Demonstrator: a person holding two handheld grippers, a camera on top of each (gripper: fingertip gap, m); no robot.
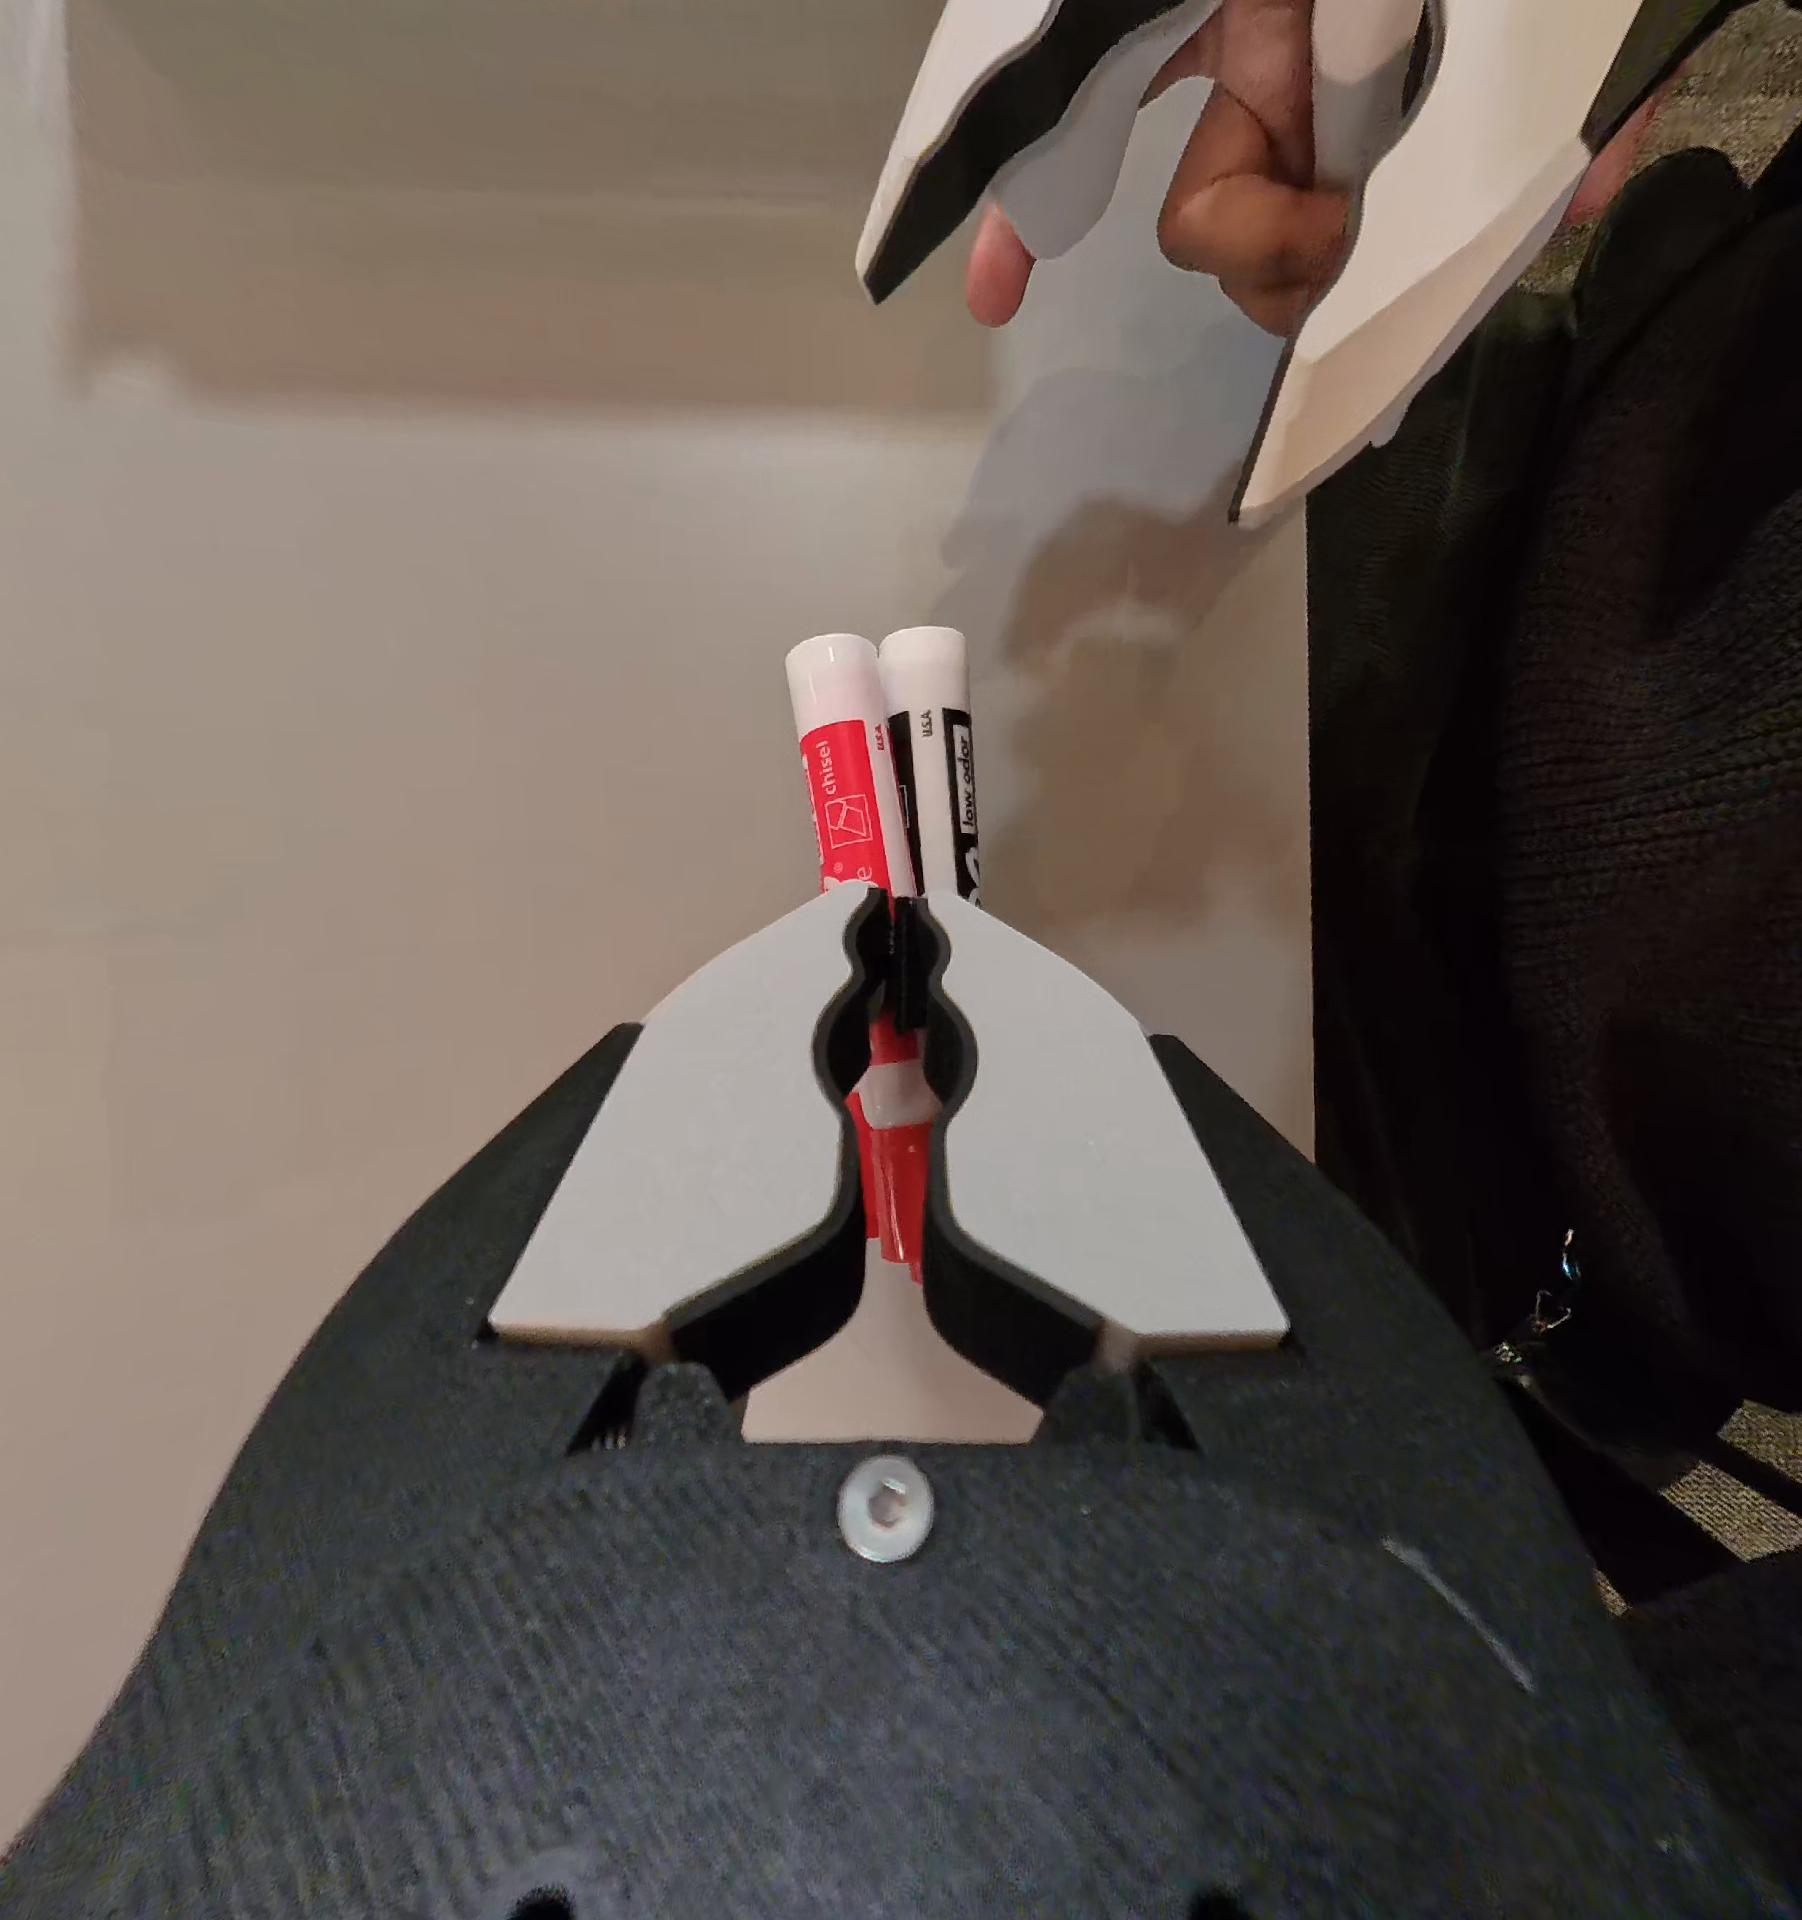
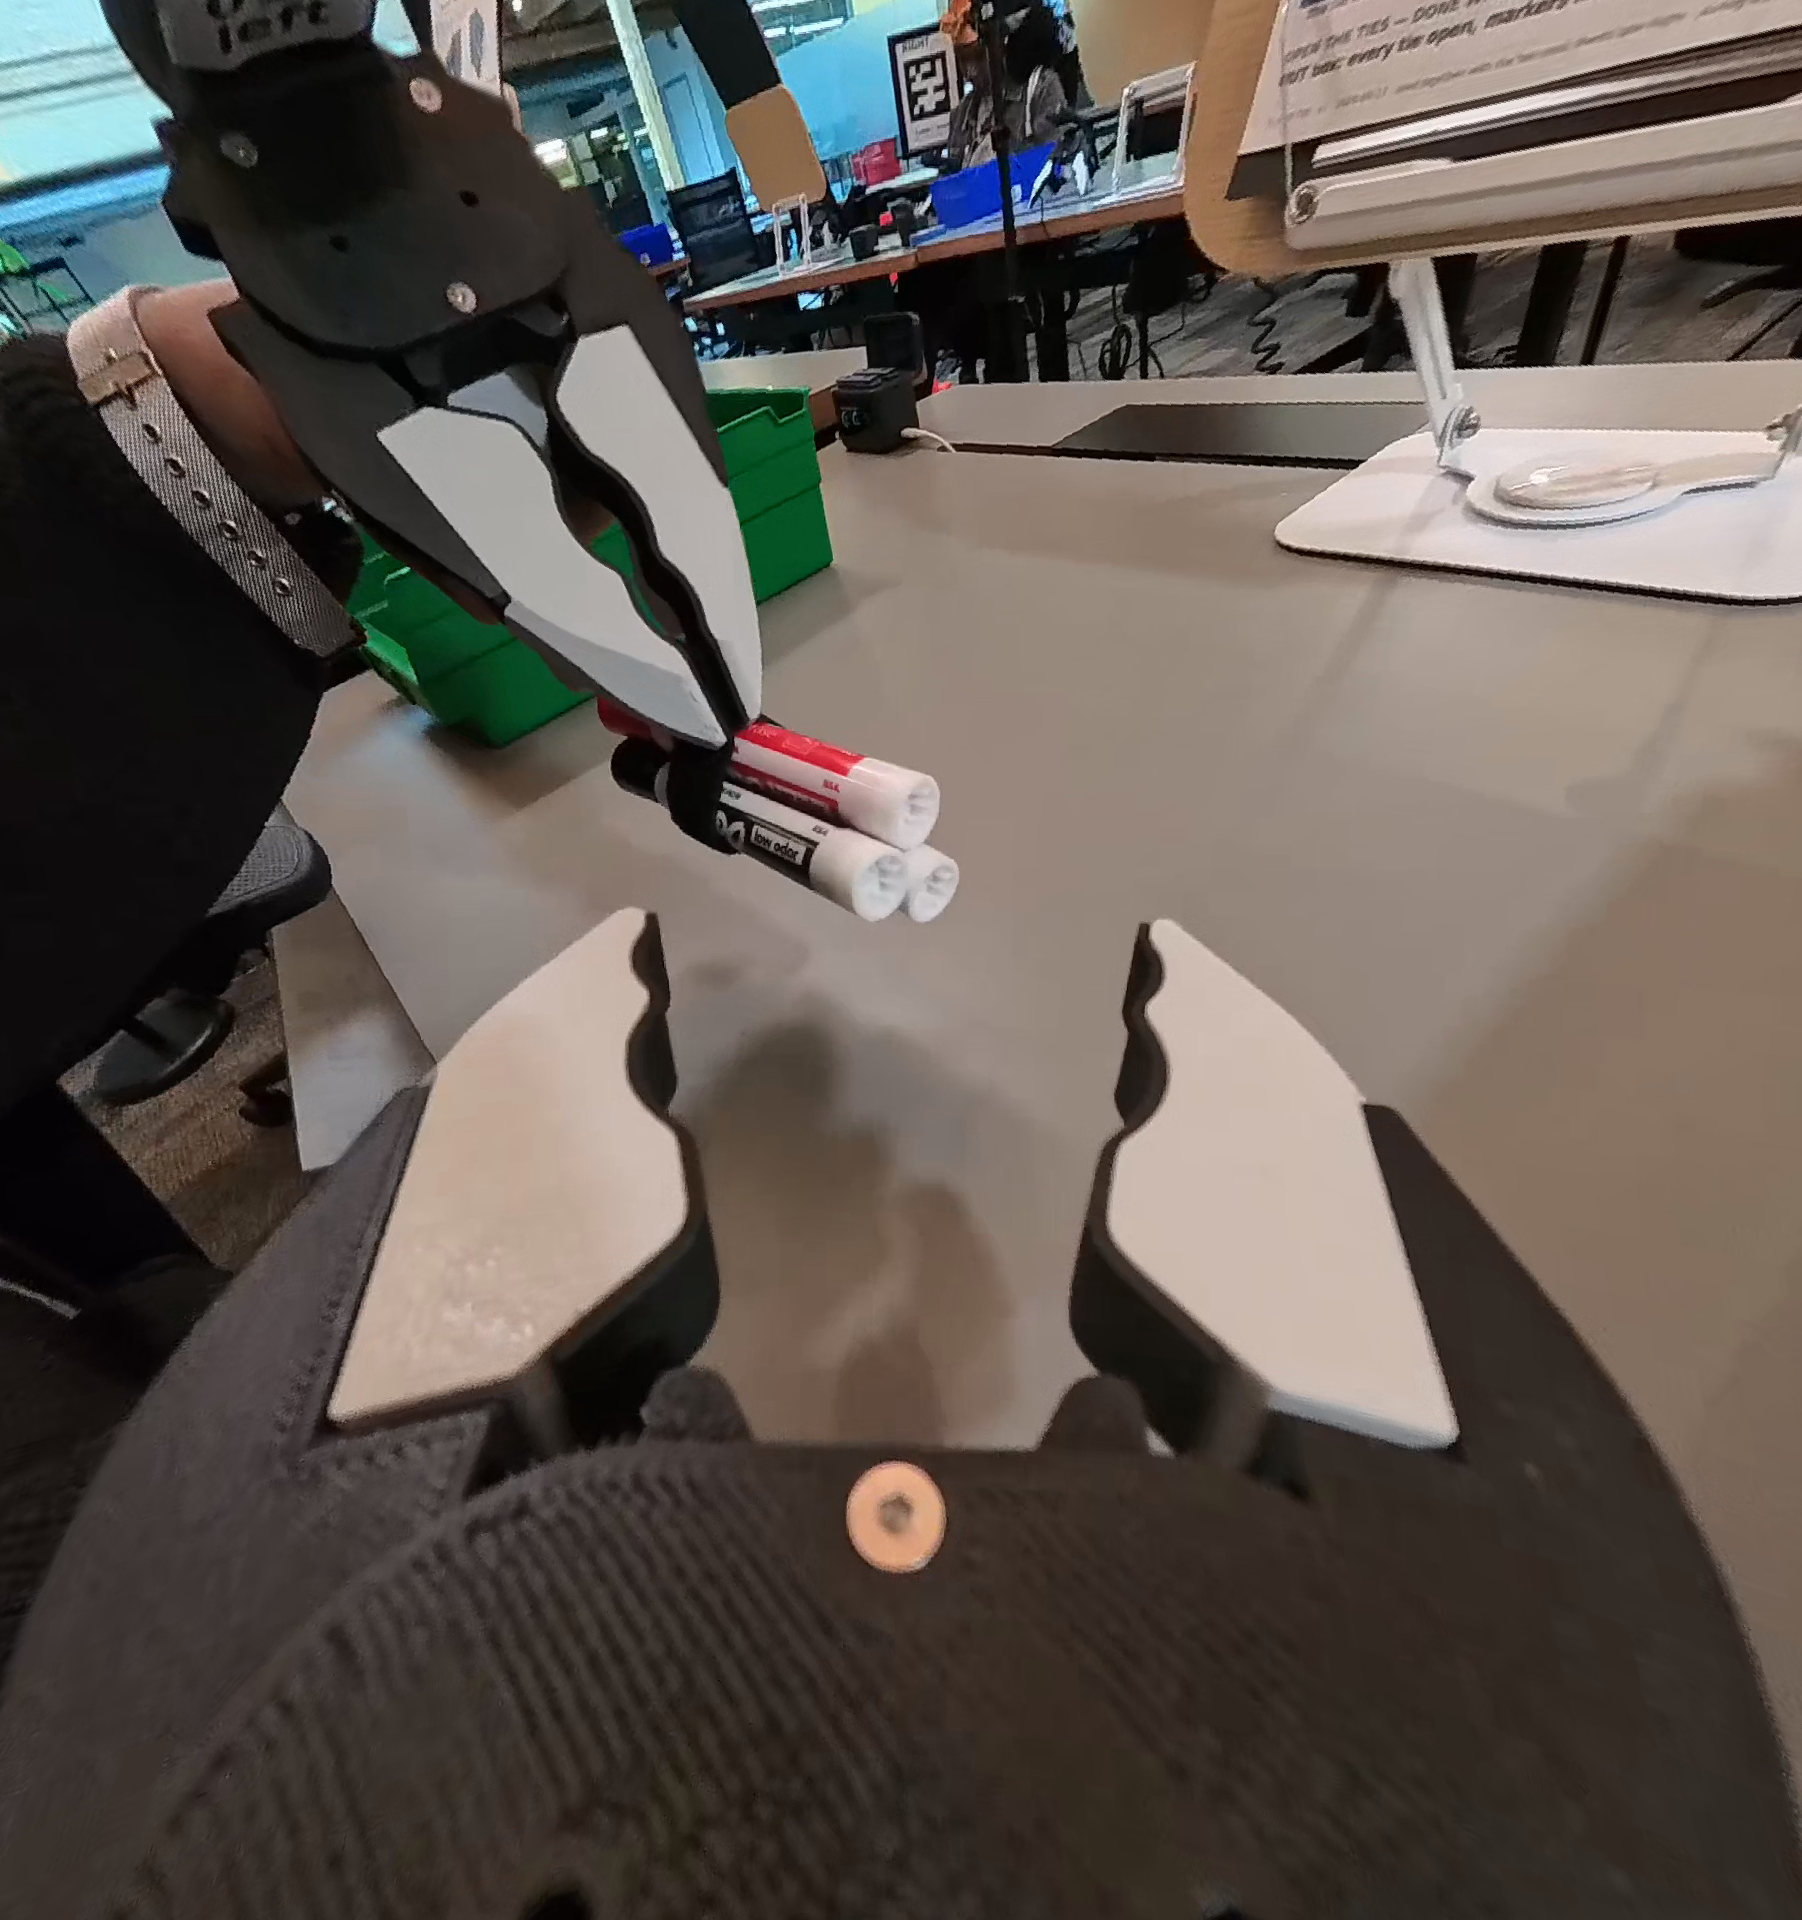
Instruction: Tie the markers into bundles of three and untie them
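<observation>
My left gripper [image 1: 897, 920] is shut, its tips pinching the black strap [image 1: 902, 971] that ties a bundle of markers. A red marker [image 1: 835, 769] and a black marker [image 1: 933, 769] stick out past the tips. In the right wrist view the left gripper [image 2: 720, 727] holds the bundle [image 2: 824, 821] in the air above the grey table [image 2: 1292, 831], with three white marker ends facing my right gripper. My right gripper [image 2: 897, 925] is open and empty just below and short of the bundle. It also shows in the left wrist view [image 1: 1058, 395], open, with a hand [image 1: 1240, 208] behind it.
Stacked green bins [image 2: 783, 488] stand at the table's left edge behind the left gripper. A white stand base [image 2: 1603, 530] carrying a paper holder sits at the right rear. A small black device [image 2: 871, 405] and a black mat [image 2: 1240, 426] lie at the back. A person's dark sleeve [image 2: 97, 675] is at the left. One gripper's finger ends stand about 10 cm off the other's.
</observation>
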